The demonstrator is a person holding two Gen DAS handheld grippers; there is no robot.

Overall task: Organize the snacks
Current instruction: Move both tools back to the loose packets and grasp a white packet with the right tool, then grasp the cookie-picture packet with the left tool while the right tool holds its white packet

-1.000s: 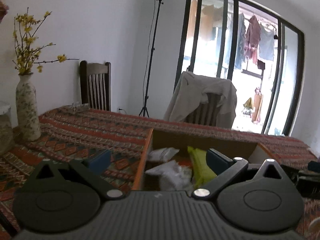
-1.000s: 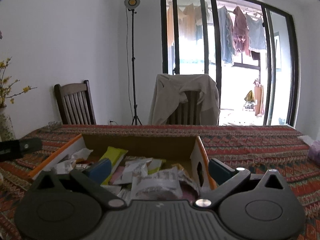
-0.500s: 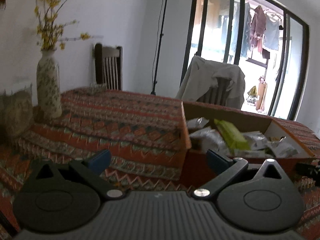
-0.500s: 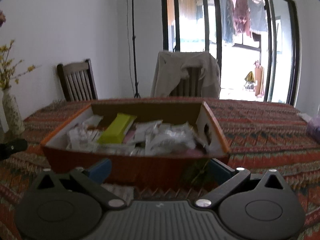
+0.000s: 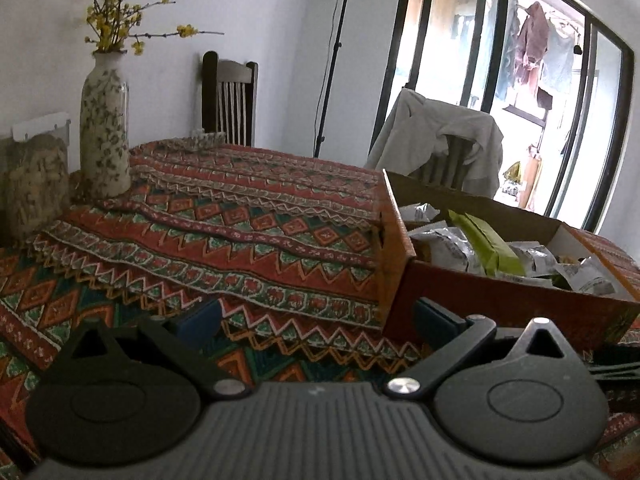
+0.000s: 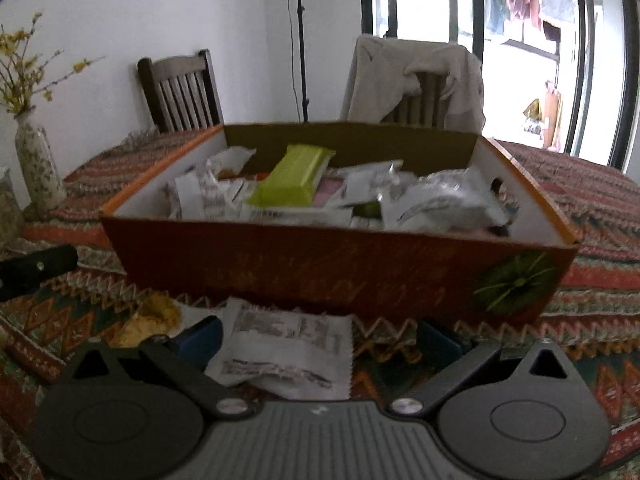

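An orange cardboard box (image 6: 320, 268) holds several snack packets, among them a green bar (image 6: 292, 176). The box also shows in the left wrist view (image 5: 500, 292), with the green bar (image 5: 484, 244). A white snack packet (image 6: 288, 356) lies on the tablecloth in front of the box, between the fingers of my right gripper (image 6: 318, 336), which is open and just above it. A yellowish snack (image 6: 148, 320) lies to its left. My left gripper (image 5: 316, 320) is open and empty, low over the cloth left of the box.
A patterned tablecloth (image 5: 224, 216) covers the table. A flowered vase (image 5: 104, 128) and a jar (image 5: 32, 184) stand at the far left. Two chairs (image 6: 184, 88) stand behind the table, one draped with a jacket (image 6: 416, 80). The left gripper's tip (image 6: 36, 268) shows at the right wrist view's left.
Both grippers have pulled back from over the box and dropped low. The right one now hovers over a white packet in front of the box. Both stay open.
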